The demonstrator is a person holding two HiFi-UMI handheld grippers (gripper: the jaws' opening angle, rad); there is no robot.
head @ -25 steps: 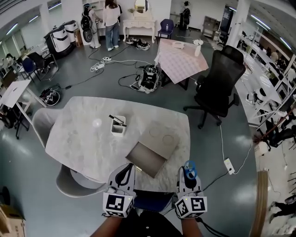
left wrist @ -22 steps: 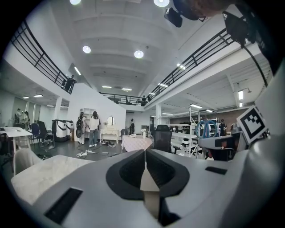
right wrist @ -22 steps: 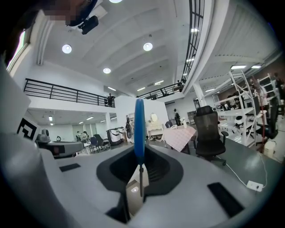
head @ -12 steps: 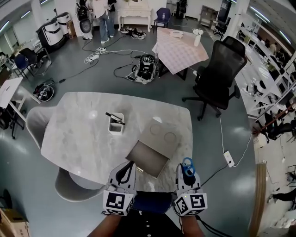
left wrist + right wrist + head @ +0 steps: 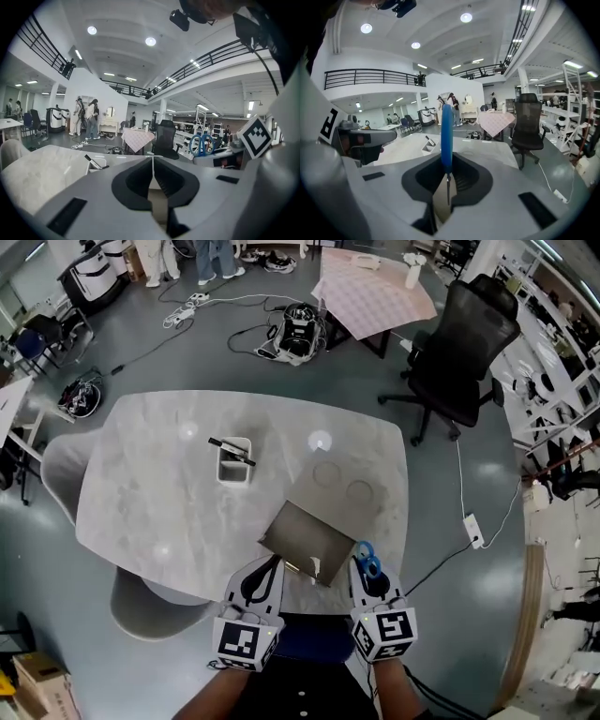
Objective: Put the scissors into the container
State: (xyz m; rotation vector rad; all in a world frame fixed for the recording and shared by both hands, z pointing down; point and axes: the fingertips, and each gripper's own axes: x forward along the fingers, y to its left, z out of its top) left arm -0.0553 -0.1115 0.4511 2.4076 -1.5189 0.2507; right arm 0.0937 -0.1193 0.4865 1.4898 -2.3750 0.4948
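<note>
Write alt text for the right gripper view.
The right tool is shut on blue-handled scissors, handles sticking out past the jaws. Beyond lies a pale table with a white container, and a black office chair stands at right.

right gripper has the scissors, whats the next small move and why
Probably carry the right gripper forward and left across the grey marble table toward the small white rectangular container. Its jaws are shut on the blue-handled scissors, yet it sits at the table's near edge, far from the container.
</note>
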